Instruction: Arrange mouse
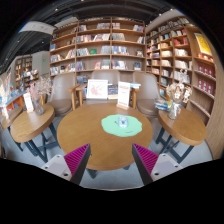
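Just the one gripper (111,160) in shot, held up level and pointing straight ahead. Two dark fingers (80,168) poking in from below, spread well apart, nothing pinched between them. Magenta pads (146,157) on the inner faces, both bare, tilted in toward each other a bit
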Available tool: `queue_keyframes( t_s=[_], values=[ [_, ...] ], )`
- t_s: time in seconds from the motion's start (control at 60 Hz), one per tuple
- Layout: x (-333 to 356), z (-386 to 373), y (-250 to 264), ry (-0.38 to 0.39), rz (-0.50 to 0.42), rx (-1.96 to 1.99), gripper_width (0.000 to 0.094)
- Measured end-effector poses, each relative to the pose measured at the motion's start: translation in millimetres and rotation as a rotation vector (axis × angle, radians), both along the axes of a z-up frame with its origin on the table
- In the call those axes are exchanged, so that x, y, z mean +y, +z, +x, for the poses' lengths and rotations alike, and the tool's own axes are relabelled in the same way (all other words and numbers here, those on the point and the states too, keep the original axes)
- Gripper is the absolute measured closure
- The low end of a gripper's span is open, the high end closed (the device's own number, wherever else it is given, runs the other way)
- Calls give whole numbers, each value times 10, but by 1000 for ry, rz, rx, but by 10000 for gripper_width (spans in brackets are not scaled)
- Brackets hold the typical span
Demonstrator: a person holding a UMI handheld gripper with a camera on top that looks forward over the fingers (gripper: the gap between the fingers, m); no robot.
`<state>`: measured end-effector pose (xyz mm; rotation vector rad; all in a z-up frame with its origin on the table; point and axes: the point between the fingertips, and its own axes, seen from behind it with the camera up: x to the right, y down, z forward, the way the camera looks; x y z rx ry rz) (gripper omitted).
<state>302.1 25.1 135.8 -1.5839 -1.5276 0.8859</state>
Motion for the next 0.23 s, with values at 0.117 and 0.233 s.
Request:
queue_keyframes(
  t_s=[0.117, 0.233],
  values=[
    [41, -1, 46, -10, 27, 18, 79],
    [-50, 0, 130, 11, 23, 47, 80]
  ],
)
